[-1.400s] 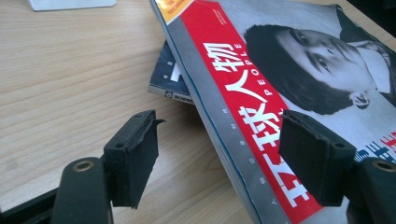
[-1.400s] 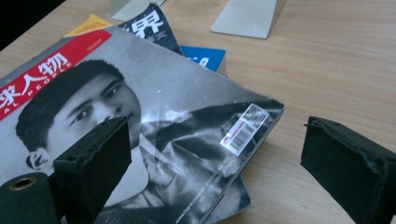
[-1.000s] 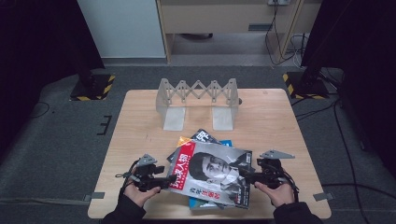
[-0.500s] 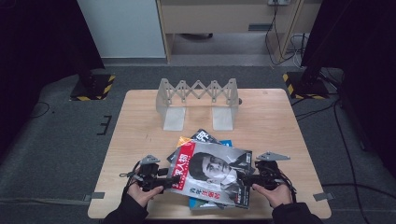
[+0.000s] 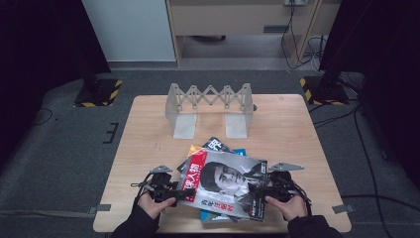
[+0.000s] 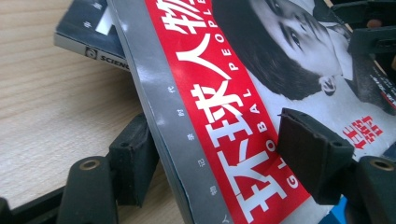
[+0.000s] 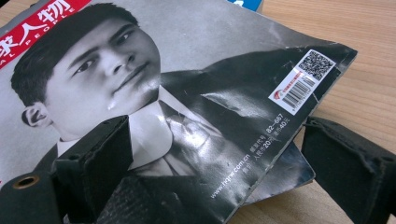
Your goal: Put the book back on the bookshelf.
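A magazine with a red title strip and a black-and-white portrait lies on top of a loose pile near the table's front edge. My left gripper is at its spine edge. In the left gripper view the grey spine runs between the jaws, one pad under the spine and the other over the cover, with slack around it. My right gripper is at the opposite edge. In the right gripper view one pad overlaps the cover and the other pad stands apart from the barcode corner.
Under the top magazine lie a dark one, a blue one and an orange-cornered one. A grey folding rack stands at the far side of the wooden table. Dark floor and cables surround the table.
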Available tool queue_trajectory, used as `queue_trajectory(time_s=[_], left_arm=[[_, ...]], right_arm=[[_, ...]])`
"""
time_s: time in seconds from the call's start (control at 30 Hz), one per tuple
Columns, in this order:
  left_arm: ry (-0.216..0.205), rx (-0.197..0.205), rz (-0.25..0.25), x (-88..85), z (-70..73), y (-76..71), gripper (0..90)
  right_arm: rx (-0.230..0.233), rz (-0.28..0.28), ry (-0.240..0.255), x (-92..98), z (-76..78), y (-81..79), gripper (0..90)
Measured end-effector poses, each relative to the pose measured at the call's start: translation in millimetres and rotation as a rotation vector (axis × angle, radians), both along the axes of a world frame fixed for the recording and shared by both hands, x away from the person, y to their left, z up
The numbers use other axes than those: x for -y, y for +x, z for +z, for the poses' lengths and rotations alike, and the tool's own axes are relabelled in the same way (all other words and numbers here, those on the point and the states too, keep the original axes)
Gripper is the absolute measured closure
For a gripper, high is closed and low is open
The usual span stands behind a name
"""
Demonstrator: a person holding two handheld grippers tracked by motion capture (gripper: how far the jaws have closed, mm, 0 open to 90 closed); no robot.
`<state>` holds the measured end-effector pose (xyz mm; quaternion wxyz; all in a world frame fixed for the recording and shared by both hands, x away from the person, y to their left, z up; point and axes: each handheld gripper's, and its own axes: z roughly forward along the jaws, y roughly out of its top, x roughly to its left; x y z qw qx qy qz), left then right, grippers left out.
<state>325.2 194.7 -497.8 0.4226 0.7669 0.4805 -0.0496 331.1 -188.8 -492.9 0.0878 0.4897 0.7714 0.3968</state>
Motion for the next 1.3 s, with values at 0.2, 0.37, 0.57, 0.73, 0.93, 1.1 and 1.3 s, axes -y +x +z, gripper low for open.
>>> queue_trajectory(time_s=[0.2, 0.37, 0.57, 0.73, 0.93, 1.1, 1.3], left_arm=[[-0.026, -0.030, -0.009, -0.9, -1.4, 2.5, 31.0], [-0.055, -0.056, -0.020, -4.0, -1.4, 3.6, 35.0], [-0.072, -0.031, -0.032, -8.8, 6.1, 0.5, 47.5], [-0.131, 0.006, -0.026, -11.7, 13.8, -0.6, 52.3], [-0.127, -0.010, -0.048, -9.9, 12.4, 1.4, 47.6], [-0.083, -0.021, -0.083, -3.0, 9.7, 2.2, 36.0], [-0.069, -0.044, -0.059, -2.5, 6.6, 3.7, 42.0]], right_arm=[[-0.008, -0.002, 0.011, -0.1, -1.9, 0.7, 8.7], [-0.020, -0.008, 0.022, -0.4, -2.7, 0.9, 8.2], [-0.016, -0.005, 0.020, -1.6, -4.0, 1.2, 7.2], [-0.021, -0.007, 0.019, -2.6, -4.7, 1.7, 6.0], [-0.021, -0.007, 0.020, -4.0, -5.6, 2.2, 4.0], [-0.031, -0.010, 0.016, -5.1, -5.2, 2.5, 3.3], [-0.032, -0.009, 0.010, -6.7, -5.4, 2.4, 1.9]])
